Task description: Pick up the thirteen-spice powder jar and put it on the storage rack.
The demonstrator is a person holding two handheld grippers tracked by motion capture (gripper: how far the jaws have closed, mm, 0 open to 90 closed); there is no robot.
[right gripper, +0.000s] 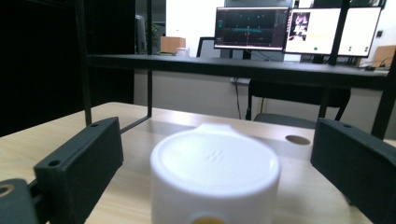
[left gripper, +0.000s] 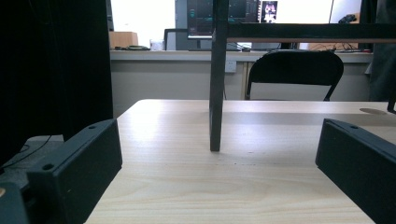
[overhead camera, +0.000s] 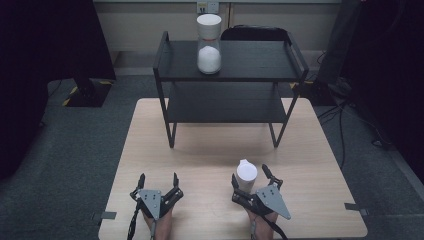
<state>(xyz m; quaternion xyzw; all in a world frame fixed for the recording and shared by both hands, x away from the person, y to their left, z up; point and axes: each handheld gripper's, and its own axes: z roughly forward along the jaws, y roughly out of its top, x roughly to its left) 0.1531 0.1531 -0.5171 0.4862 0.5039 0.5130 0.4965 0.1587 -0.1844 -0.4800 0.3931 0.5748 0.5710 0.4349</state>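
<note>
White lidded container (overhead camera: 246, 173) stands upright on the desk (overhead camera: 210, 160), long axis vertical, directly between the wide-open jaws of the right gripper (overhead camera: 252, 183), a gap showing each side in the right gripper view, nothing held; left gripper (overhead camera: 157, 186) rests well to its left, jaws likewise spread and empty. Ahead lies bare desk up to the black two-tier shelf (overhead camera: 230, 75), whose top tier carries a taller white jar (overhead camera: 208, 44); the right hand is judged far the nearer for any grasp.

Ahead of the left gripper's (overhead camera: 157, 186) spread fingers (left gripper: 77, 172) lies bare table (overhead camera: 210, 160) up to the black rack's (overhead camera: 227, 75) front leg (left gripper: 217, 79), which stands between them farther off. A white lidded container (right gripper: 215, 179) sits between the right gripper's (overhead camera: 251, 181) fingers (right gripper: 79, 163), blocking the way forward; gaps remain on both sides.
</note>
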